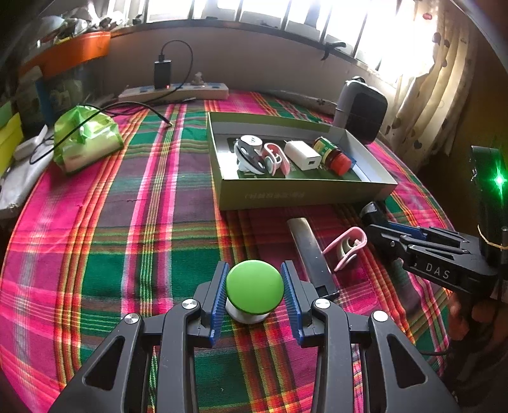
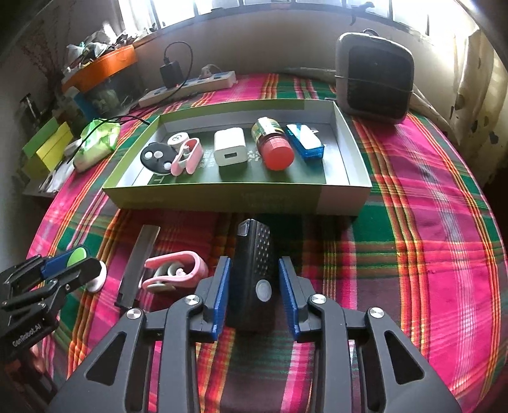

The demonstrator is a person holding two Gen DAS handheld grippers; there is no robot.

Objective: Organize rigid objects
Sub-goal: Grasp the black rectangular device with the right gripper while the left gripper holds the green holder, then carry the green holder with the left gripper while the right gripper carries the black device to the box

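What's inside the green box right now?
Green box holds a black disc, white round piece, pink clip, white charger, red-capped jar, blue case. Floor beneath them is hidden.

Our left gripper [image 1: 255,287] low in its frame, pads pressed together on something, our right gripper [image 2: 254,286] low centre, jaws slightly apart

Woven plaid cloth [image 1: 127,238]; glossy green plastic cap [image 1: 255,282] (smooth).

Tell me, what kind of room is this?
Probably a lived-in room at home: a pink and green plaid cloth covers the surface, patterned cream curtains hang by a bright barred window, and a white power strip lies near the wall.
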